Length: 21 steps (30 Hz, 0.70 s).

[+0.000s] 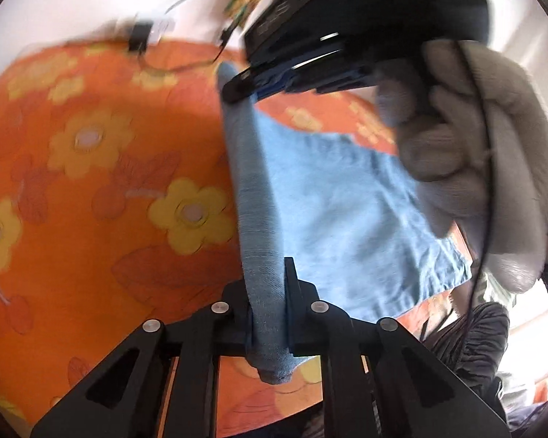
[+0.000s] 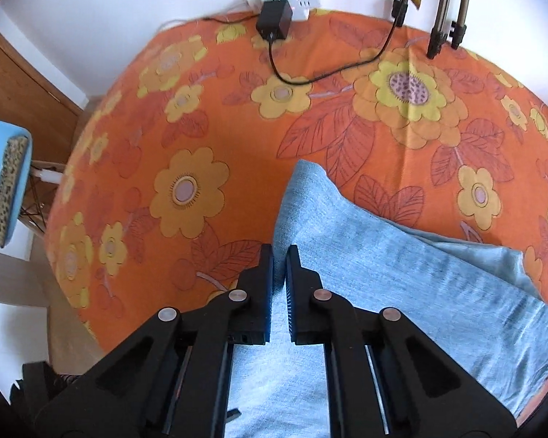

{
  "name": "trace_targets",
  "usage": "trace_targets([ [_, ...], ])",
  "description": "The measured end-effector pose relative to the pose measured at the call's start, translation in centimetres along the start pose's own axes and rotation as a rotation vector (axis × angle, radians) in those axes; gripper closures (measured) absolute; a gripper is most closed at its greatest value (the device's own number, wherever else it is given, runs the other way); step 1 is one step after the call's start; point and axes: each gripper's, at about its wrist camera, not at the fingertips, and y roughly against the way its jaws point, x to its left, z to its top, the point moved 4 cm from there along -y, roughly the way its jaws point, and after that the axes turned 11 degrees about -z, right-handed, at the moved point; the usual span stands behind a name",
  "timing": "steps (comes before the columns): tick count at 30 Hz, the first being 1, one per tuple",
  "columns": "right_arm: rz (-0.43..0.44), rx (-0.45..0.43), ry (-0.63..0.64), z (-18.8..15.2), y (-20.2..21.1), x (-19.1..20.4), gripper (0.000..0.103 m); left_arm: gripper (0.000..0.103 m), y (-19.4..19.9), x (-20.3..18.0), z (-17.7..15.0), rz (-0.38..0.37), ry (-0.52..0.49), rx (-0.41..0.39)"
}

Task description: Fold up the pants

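Light blue pants (image 1: 347, 200) lie on a table under an orange flowered cloth (image 1: 91, 146). My left gripper (image 1: 270, 277) is shut on a bunched edge of the pants, which rises taut as a narrow band toward the top. At its far end my right gripper (image 1: 237, 89), held by a hand in a grey glove (image 1: 475, 146), pinches the same edge. In the right wrist view the right gripper (image 2: 279, 255) is shut on a fold of the pants (image 2: 402, 284), which spread out to the right and beneath it over the flowered cloth (image 2: 237, 127).
A white power strip (image 2: 292, 0) with a black adapter (image 2: 274, 20) and its cable (image 2: 347, 65) sits at the table's far edge. Beside it stand two thin stand legs (image 2: 445, 36). A blue chair (image 2: 7, 182) stands off the left edge. Dark clothing (image 1: 467, 335) lies at the lower right.
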Motion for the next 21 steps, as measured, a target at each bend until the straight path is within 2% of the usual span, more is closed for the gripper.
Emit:
trace_targets([
  [5, 0.05, -0.055, -0.008, 0.0, 3.0, -1.0, 0.097, 0.094, 1.2, -3.9, 1.3, -0.005, -0.074, -0.068],
  [10, 0.099, -0.118, -0.039, -0.8, 7.1, -3.8, 0.097, 0.094, 1.2, -8.5, 2.2, -0.02, -0.159, -0.092],
  [17, 0.13, -0.217, -0.11, -2.8, 12.8, -10.1, 0.098, 0.094, -0.9, -15.4, 3.8, -0.049, -0.309, -0.069],
  [21, 0.13, -0.263, -0.179, -4.6, 15.5, -15.7, 0.098, 0.094, -3.2, -19.5, 4.2, -0.081, -0.381, -0.046],
])
